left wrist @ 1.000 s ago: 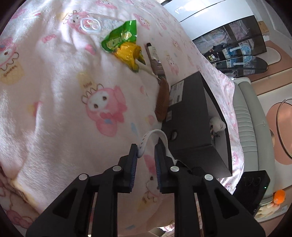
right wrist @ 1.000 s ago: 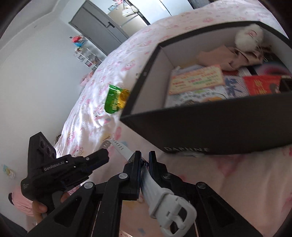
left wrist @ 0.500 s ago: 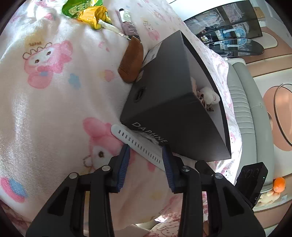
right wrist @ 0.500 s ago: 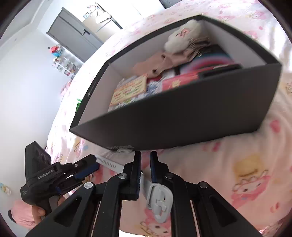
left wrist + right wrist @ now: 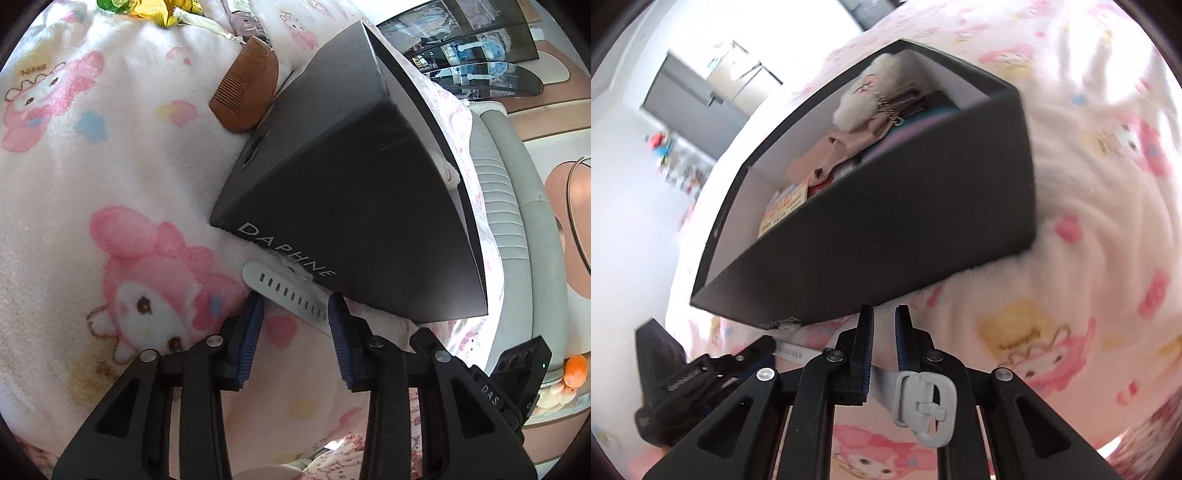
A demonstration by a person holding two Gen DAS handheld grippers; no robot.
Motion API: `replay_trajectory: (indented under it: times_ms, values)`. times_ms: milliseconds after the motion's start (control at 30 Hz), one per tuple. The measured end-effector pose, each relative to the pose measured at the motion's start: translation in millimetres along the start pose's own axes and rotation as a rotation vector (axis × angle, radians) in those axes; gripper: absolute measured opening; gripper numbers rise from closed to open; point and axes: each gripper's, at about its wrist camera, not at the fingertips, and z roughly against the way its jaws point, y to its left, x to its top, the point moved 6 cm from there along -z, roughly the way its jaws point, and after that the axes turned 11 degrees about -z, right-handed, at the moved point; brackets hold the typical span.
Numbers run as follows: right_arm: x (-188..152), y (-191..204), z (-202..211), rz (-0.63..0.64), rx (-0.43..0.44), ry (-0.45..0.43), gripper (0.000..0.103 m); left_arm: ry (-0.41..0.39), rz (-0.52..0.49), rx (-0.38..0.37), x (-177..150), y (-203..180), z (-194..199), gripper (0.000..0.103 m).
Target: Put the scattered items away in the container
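Right claw (image 5: 884, 325) clenched on the white watch strap (image 5: 882, 378), pinching it just behind the buckle (image 5: 925, 406), which hangs off to that claw's right. Left claw (image 5: 295, 317) released: pads stand either side of the strap's holed tail (image 5: 284, 291), not pressing it.

Step in hand, as I read it: carrying the strap to the black Daphne box (image 5: 354, 206), right claw doing the holding. Not in yet; the strap sits low against the box's near wall, tail touching the base by the lettering.

Next move needs lift: the wall rises straight ahead of both claws, so the strap must clear the top rim (image 5: 827, 206) before going forward and down. Left claw should stay clear of the tail.

Room: inside, beyond the rim, cards, a tan cloth and a white plush (image 5: 864, 96) fill much of the floor; free space looks tight. Bed blanket (image 5: 92, 166) open to the left claw's left. Further ahead-left, a wooden comb (image 5: 247, 96) touches the box's side wall, snack packets (image 5: 147, 7) beyond it, still out.
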Motion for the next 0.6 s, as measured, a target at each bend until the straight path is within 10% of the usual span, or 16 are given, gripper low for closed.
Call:
replay_trajectory:
  times_ms: [267,500,600]
  values:
    - [-14,12,-9,0.081,-0.009,0.037,0.01,-0.109,-0.051,0.023,4,-14,27,0.008]
    - [-9,-6,-1,-0.002,0.015,0.063,0.01,-0.096,-0.018,-0.037,2,-3,39,0.009]
    - [-9,-8,-6,-0.012,0.018,0.085,0.01,-0.048,-0.009,-0.037,-1,-3,23,0.027]
